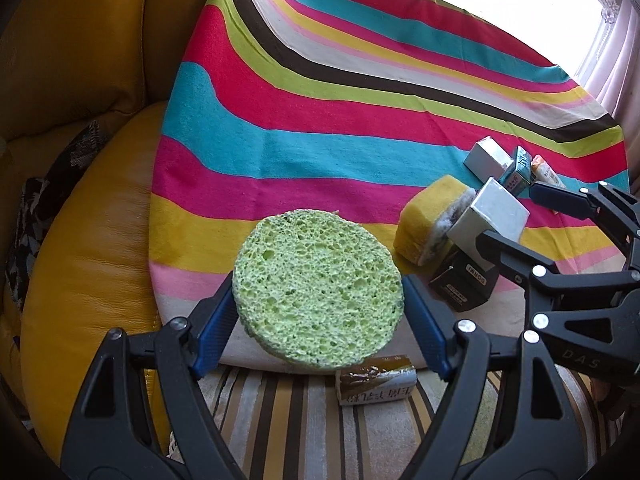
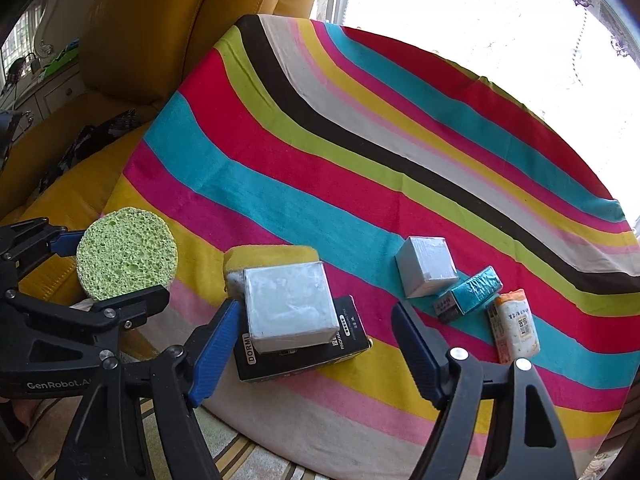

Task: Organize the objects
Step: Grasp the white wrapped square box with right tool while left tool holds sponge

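porous green round sponge [image 1: 316, 286] (airborne) pinched, left gripper [image 1: 318, 312]

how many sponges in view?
2. Round green sponge clamped in the left gripper; yellow sponge on the striped cloth, partly behind the silver box. More could be hidden.

2 sponges: 1 green [image 2: 126, 253], 1 yellow [image 2: 270, 258]. 2 silver boxes [image 2: 290, 306] [image 2: 426, 266], 1 black box [image 2: 352, 338], 1 teal box [image 2: 476, 288], 1 white packet [image 2: 516, 326].
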Motion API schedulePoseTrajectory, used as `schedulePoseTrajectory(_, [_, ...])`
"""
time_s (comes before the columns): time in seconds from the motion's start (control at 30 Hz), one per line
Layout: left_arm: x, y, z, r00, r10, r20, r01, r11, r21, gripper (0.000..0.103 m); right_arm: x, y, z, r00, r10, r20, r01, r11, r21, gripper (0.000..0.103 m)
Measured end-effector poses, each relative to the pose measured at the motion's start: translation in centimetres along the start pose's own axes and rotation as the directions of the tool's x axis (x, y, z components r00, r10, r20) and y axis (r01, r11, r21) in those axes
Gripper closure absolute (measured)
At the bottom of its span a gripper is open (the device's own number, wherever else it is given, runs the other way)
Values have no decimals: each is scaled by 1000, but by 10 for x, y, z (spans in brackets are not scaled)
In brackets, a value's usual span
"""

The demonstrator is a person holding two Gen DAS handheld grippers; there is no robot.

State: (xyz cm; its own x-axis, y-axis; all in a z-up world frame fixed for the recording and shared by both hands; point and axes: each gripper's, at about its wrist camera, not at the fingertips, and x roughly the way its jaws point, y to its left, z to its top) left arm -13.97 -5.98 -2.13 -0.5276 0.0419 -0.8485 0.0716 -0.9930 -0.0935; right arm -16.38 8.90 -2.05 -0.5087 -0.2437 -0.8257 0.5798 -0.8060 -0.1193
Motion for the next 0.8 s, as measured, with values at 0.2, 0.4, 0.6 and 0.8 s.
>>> schedulePoseTrajectory(0.2, [-3, -3, -1, 1000, 19, 15, -19, 1000, 9, 22, 10, 8, 1, 1000, -9, -8, 8, 999, -39, 53])
schedulePoseTrajectory(0.4, [-8, -8, -2, 998, 45, 35, -46, 999, 24, 22, 5, 9, -4, 1000, -21, 11, 21, 999, -38, 53])
schedulePoseTrajectory(0.6, [-17, -15, -2, 996, 68, 59, -70, 997, 35, 22, -7, 0, -12, 999, -25, 31, 25, 1000, 12, 53])
schedulePoseTrajectory(0.8, [-30, -27, -3, 993, 78, 90, -84, 995, 57, 22, -21, -13, -22, 998, -31, 47, 28, 997, 70, 53])
